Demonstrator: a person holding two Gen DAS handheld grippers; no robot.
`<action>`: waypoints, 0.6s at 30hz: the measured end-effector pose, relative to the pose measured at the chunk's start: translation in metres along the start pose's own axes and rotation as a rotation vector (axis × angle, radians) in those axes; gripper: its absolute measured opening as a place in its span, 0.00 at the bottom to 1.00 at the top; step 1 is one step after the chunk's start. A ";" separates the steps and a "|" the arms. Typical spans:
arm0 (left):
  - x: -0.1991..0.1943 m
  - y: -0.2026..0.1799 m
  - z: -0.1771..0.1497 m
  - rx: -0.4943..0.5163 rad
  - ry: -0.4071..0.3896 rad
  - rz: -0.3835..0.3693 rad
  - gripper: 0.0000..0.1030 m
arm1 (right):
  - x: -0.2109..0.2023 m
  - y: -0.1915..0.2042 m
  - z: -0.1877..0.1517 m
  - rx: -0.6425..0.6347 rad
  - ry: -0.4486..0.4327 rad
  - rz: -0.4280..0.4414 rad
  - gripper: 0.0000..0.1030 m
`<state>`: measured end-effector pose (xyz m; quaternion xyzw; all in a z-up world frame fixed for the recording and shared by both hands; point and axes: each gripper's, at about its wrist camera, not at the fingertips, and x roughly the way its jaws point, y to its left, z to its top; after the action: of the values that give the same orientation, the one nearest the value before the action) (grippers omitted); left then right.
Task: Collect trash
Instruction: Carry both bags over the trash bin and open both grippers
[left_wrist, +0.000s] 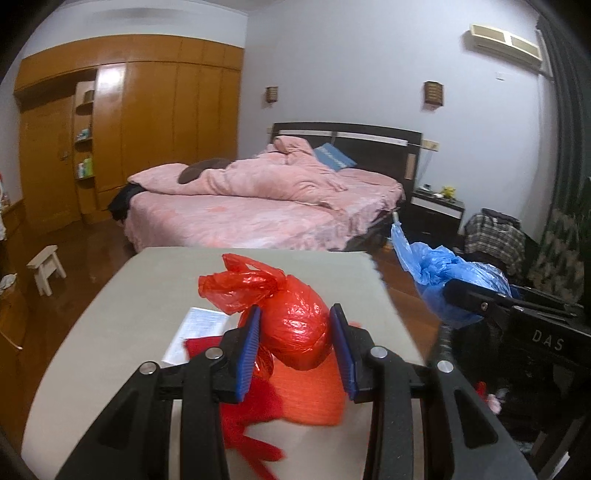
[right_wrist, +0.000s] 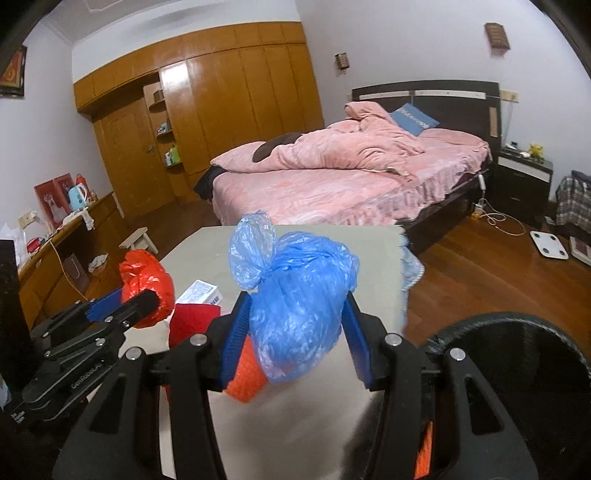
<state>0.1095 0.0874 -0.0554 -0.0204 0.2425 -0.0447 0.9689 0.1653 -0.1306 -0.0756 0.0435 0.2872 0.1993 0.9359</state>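
A knotted red plastic bag (left_wrist: 295, 328) sits between the blue pads of my left gripper (left_wrist: 295, 310), which is shut on it and holds it above the beige table (left_wrist: 110, 314). My right gripper (right_wrist: 295, 295) is shut on a knotted blue plastic bag (right_wrist: 295, 291), also lifted off the table (right_wrist: 207, 251). Each gripper shows in the other's view: the right one with the blue bag (left_wrist: 443, 273) at the right, the left gripper (right_wrist: 122, 302) with the red bag (right_wrist: 147, 280) at the left.
On the table lie an orange mat (left_wrist: 306, 395), a red cloth (right_wrist: 192, 325) and a white box (right_wrist: 203, 291). A black round object (right_wrist: 517, 350) is at the lower right. Beyond are a pink bed (left_wrist: 258, 206), a small stool (left_wrist: 46, 266) and a wardrobe (left_wrist: 147, 129).
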 end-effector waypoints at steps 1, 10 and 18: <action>-0.001 -0.008 0.000 0.006 0.000 -0.016 0.36 | -0.007 -0.004 -0.002 0.002 -0.004 -0.008 0.46; -0.010 -0.066 -0.002 0.061 -0.013 -0.121 0.36 | -0.063 -0.046 -0.025 0.037 -0.032 -0.097 0.46; -0.016 -0.113 -0.007 0.108 -0.017 -0.200 0.36 | -0.105 -0.089 -0.049 0.092 -0.051 -0.190 0.46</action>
<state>0.0837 -0.0237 -0.0473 0.0072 0.2285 -0.1539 0.9613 0.0901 -0.2556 -0.0795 0.0641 0.2752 0.0953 0.9545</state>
